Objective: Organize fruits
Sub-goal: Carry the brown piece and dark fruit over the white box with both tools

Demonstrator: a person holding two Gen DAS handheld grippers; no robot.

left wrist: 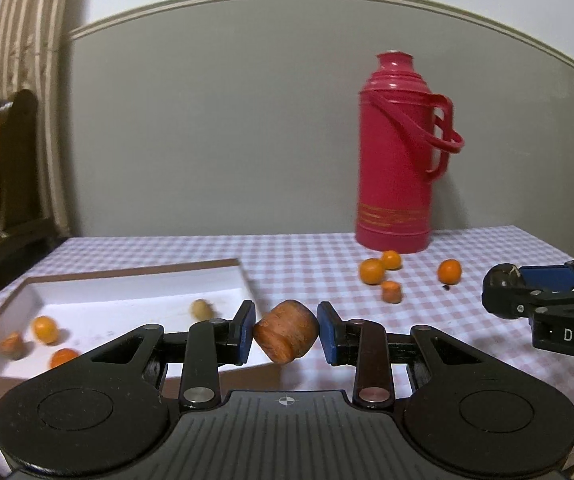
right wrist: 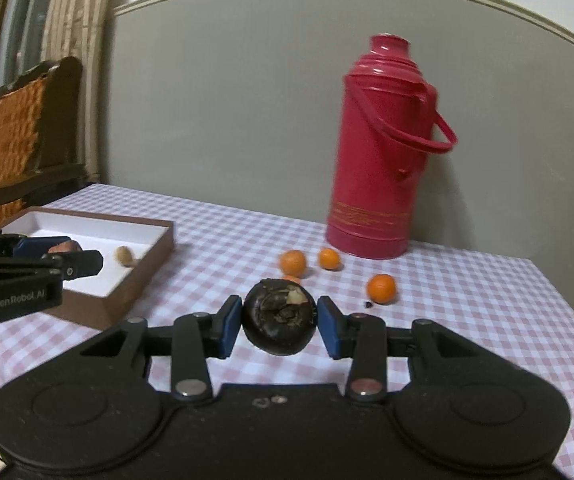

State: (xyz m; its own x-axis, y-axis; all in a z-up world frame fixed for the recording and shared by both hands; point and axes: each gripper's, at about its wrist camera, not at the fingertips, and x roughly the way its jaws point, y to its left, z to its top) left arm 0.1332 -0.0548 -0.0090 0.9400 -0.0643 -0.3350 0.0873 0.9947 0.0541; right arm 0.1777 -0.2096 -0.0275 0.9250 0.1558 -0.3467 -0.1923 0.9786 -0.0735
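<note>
The left gripper (left wrist: 286,334) is clamping an orange-brown chunk of fruit (left wrist: 286,336) between its blue pads, holding it above the near right corner of the box, while the right gripper (right wrist: 279,326) is squeezing a dark, almost black round fruit (right wrist: 278,326) between its own pads, above the tabletop. The tabletop (left wrist: 307,264) is wearing a pink-and-white checked cloth, and a tall red thermos (left wrist: 397,152) is standing upright at its back by the grey wall. A shallow brown box with a white inside (left wrist: 135,296) is sitting on the left part of the tabletop; several small orange fruits (left wrist: 45,330) are lying toward its near left corner, and a blurred yellowish fruit (left wrist: 201,309) is lying farther right in it. In front of the thermos, loose oranges (left wrist: 371,271) are resting on the cloth: two close together, a third (left wrist: 449,271) apart to the right, and a small orange chunk (left wrist: 391,291) just in front of the pair. A tiny dark speck (left wrist: 445,287) is lying beside the third orange.
</note>
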